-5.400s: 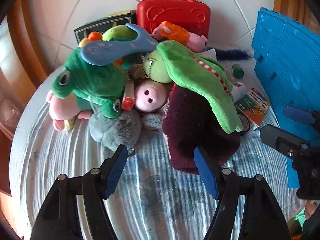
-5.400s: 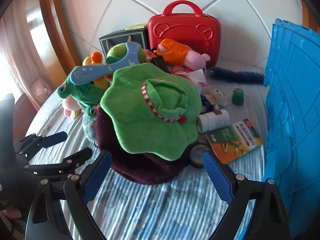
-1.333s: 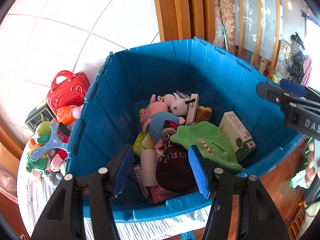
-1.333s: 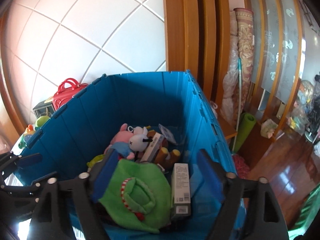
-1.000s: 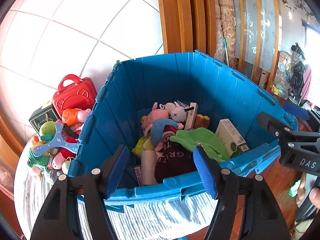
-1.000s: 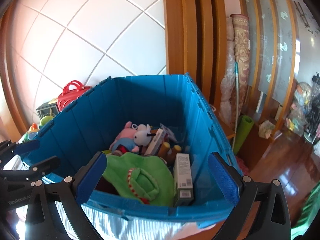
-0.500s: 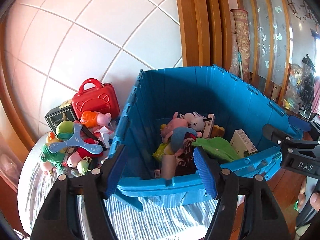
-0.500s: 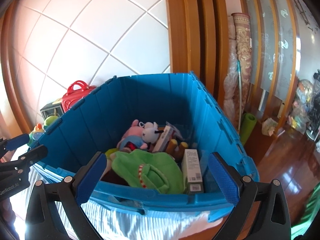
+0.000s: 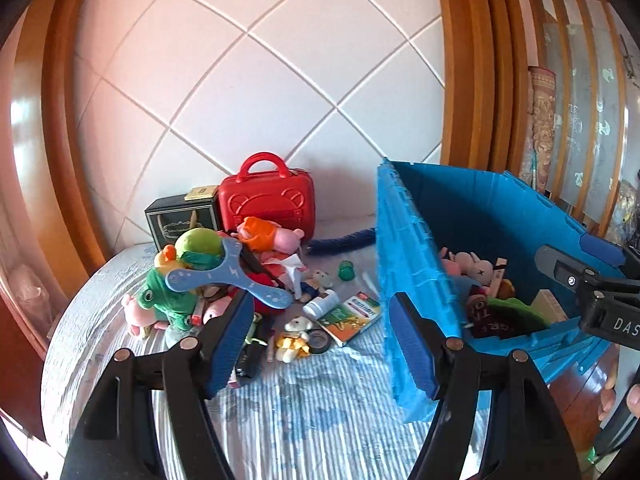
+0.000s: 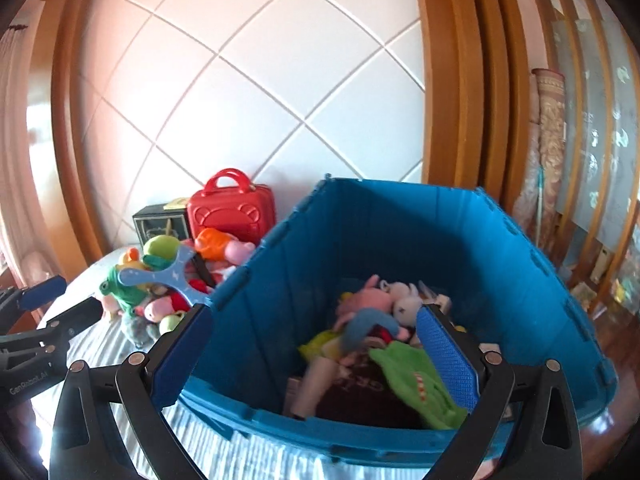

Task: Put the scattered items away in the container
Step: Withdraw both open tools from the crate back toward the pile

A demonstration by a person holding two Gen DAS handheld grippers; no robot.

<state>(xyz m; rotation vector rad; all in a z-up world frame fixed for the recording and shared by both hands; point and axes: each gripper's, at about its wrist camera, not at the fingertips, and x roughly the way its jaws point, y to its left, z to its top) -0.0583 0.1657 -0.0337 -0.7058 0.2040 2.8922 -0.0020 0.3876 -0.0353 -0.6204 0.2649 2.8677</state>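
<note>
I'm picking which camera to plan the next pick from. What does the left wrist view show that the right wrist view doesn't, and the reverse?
Only the left wrist view shows the small items on the striped cloth beside the bin: the white bottle, the green and orange box and the little green cup.

Only the right wrist view looks down into the blue bin, showing the pink plush and green plush clearly.

Both show the red case, the blue boomerang on the toy pile, and both grippers open and empty.

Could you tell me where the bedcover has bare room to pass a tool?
Bare striped bedcover lies in front of the left tool, between the toy pile and the blue crate. It is crowded around the medicine box and small bear.
</note>
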